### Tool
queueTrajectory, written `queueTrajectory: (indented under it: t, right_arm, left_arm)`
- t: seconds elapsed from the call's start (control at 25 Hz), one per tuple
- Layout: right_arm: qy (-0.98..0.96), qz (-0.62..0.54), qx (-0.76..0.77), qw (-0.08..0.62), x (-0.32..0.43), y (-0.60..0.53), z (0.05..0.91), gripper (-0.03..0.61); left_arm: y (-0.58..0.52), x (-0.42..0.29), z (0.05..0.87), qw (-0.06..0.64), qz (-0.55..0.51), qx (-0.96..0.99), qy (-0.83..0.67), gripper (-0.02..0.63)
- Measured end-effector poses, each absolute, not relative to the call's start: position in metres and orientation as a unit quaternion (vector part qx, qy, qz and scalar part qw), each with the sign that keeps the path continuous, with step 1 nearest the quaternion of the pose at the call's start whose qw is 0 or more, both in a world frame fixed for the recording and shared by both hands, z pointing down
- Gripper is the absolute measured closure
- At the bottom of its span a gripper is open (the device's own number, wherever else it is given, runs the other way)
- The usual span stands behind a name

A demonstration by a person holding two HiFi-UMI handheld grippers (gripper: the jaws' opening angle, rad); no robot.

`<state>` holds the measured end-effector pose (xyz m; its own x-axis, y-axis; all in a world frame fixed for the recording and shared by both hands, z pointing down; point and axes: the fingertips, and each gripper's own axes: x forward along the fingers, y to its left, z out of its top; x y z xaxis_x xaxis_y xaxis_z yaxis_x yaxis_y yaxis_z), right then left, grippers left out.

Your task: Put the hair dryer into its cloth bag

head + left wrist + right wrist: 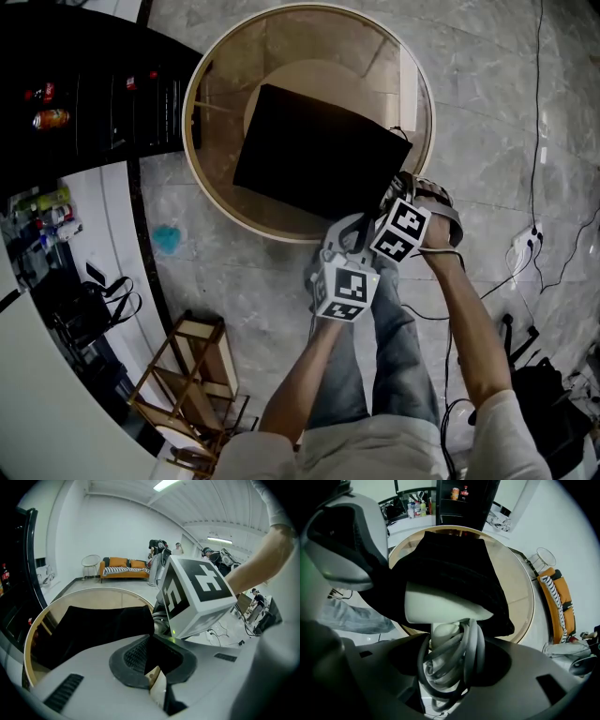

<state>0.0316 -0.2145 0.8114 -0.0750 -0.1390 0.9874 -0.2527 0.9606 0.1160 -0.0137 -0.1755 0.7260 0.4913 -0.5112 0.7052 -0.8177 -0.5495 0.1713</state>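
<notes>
At the table's (217, 192) near edge, the left tongs (151, 657) pinch the bag (319, 150) to hold it open, while the right tongs (447, 663), clamped on the hair dryer (440, 604), aim it inside.

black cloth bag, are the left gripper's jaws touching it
Touching: the left gripper view shows the left gripper with jaws shut on a corner of the black cloth bag.
</notes>
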Motion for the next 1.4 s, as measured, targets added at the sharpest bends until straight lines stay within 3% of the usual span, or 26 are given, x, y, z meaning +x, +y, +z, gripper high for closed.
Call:
queueTrajectory:
  t: [0.6,1.0,1.4]
  right_arm:
    - [-0.756,0.082,0.138,0.635,0.016,-0.207,0.82,0.29]
    - [-0.817,0.117,0.108,0.554,0.02,-0.201,0.807,0.192]
    - [-0.8,0.106,0.12,0.579,0.084,-0.19,0.816,0.189]
  left_arm:
    - [-0.16,-0.012,0.745,0.275,0.318,0.826,-0.375,0.574]
    - [-0.166,-0.011,0.747,0.272,0.321,0.825,-0.377,0.574]
    - [-0.168,-0.011,0.749,0.268,0.333,0.821,-0.378,0.574]
